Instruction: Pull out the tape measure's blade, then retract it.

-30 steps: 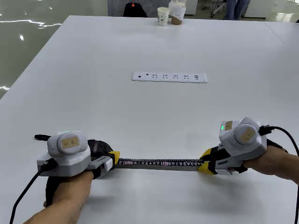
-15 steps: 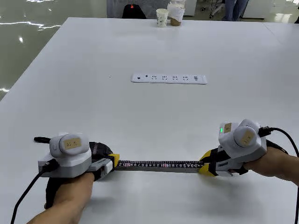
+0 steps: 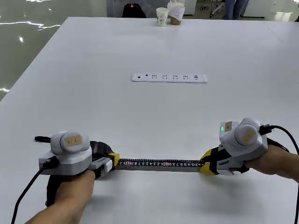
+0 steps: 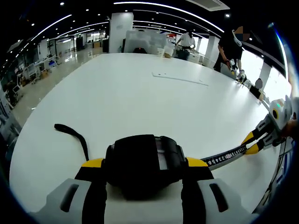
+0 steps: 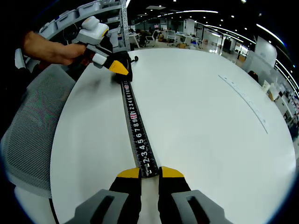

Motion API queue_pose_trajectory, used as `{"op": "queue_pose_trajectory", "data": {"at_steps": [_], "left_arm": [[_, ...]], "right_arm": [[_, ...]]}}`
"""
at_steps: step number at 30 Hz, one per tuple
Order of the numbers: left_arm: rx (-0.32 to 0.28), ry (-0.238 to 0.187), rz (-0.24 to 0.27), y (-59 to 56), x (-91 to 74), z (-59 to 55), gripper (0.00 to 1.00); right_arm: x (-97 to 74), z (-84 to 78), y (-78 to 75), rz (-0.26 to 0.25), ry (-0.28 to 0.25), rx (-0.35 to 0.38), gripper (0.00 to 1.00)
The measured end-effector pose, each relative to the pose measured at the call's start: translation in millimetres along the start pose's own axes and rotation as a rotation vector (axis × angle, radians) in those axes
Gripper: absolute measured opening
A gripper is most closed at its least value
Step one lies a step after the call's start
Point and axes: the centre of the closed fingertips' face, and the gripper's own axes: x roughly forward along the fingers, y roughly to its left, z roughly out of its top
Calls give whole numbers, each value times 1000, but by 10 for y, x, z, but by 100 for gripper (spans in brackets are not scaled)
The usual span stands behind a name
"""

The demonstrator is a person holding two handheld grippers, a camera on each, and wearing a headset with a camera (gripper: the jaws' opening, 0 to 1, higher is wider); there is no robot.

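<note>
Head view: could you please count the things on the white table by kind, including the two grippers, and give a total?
Grippers: 2, the left gripper and the right gripper
Tape measure: 1
Power strip: 1
Paper cup: 1
Wrapped container beside the cup, too small to identify: 1
Total: 6

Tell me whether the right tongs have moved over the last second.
No. Judged against the power strip, the right tongs sit in the same spot on the table, shut on the tip of the blade.
</note>
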Motion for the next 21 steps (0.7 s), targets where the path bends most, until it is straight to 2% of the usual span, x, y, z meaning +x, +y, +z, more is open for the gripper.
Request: {"op": "queue_pose_trajectory", "data": {"at_steps": [21], "left_arm": [[4, 9, -13, -9, -8, 7, 58]], "right_arm": [[-3, -4, 6, -3, 7, -3, 9]]}}
